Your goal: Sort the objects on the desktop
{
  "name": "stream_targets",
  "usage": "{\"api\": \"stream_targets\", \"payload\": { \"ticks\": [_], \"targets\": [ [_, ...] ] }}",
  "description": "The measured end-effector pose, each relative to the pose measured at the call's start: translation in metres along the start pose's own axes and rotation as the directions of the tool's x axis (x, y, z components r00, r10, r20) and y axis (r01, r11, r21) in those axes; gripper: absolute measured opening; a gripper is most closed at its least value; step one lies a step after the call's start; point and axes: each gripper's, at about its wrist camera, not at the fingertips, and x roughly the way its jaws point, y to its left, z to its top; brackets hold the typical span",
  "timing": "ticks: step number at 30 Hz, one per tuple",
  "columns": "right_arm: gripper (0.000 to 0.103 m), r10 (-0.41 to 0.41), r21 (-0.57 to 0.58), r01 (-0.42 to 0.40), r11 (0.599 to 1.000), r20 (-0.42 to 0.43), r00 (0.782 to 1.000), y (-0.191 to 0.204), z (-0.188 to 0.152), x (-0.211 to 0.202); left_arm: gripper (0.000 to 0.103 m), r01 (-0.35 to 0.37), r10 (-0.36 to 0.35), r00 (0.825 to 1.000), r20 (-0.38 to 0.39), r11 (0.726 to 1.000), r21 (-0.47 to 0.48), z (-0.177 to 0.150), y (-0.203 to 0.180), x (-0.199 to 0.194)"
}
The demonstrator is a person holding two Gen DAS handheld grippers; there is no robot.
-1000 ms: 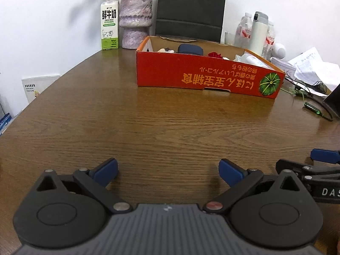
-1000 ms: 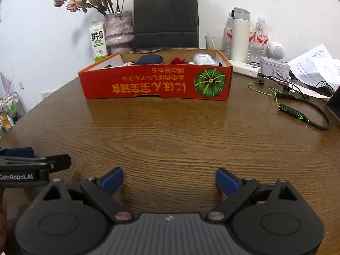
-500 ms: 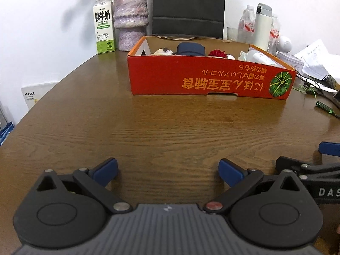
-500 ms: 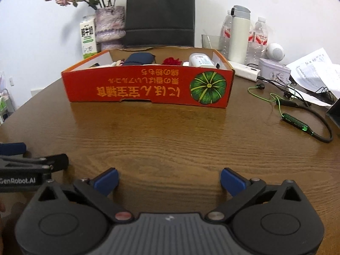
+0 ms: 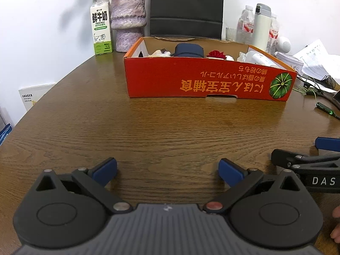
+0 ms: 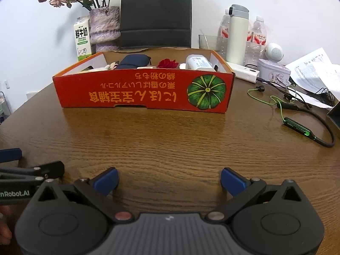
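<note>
A red cardboard box [image 5: 208, 80] [image 6: 144, 91] stands on the brown wooden table [image 5: 148, 131] [image 6: 170, 140], well ahead of both grippers. Inside it lie a dark blue pouch [image 5: 188, 50] [image 6: 133, 60], a red flower [image 5: 216, 54] [image 6: 167, 63], a white bottle [image 6: 198, 62] and some pale items. My left gripper [image 5: 167, 171] is open over bare wood, with nothing between its blue pads. My right gripper [image 6: 169, 179] is open too and holds nothing. Each gripper's side shows at the edge of the other's view.
Behind the box stand a milk carton [image 5: 101, 26], a purple vase [image 5: 128, 20] with flowers and a black bag [image 6: 156, 13]. To the right are bottles, a white flask [image 6: 239, 34], a tin [image 6: 274, 71], papers [image 6: 312, 70] and a green earphone cable [image 6: 297, 125].
Both views have drifted across the table, so the box sits differently in each frame. The right gripper's jaws opened slightly wider. Nothing was picked up.
</note>
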Motion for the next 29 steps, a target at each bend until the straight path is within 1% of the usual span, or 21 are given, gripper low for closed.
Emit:
{"api": "stream_targets", "payload": {
  "ticks": [7,10,15,29],
  "targets": [
    [0.103,-0.008,0.007,0.008,1.000,0.001,1.000,0.0046,-0.0008,-0.0006,0.103,0.001,-0.001,1.000,0.001,1.000,0.001,-0.0001,0.0008,0.0008],
    [0.103,-0.007,0.006,0.007,1.000,0.001,1.000,0.0043,-0.0004,-0.0004,0.103,0.001,-0.001,1.000,0.002,1.000,-0.002,0.0001,0.0014,0.0010],
    [0.103,0.014,-0.012,-0.014,1.000,0.001,1.000,0.0066,-0.0004,0.0000,0.103,-0.020,0.020,1.000,0.002,1.000,-0.017,0.0008,0.0032,0.0018],
    [0.103,0.010,-0.005,-0.010,1.000,0.002,1.000,0.0072,-0.0008,0.0000,0.103,-0.021,0.021,1.000,0.004,1.000,-0.017,0.0005,0.0029,0.0010]
  ]
}}
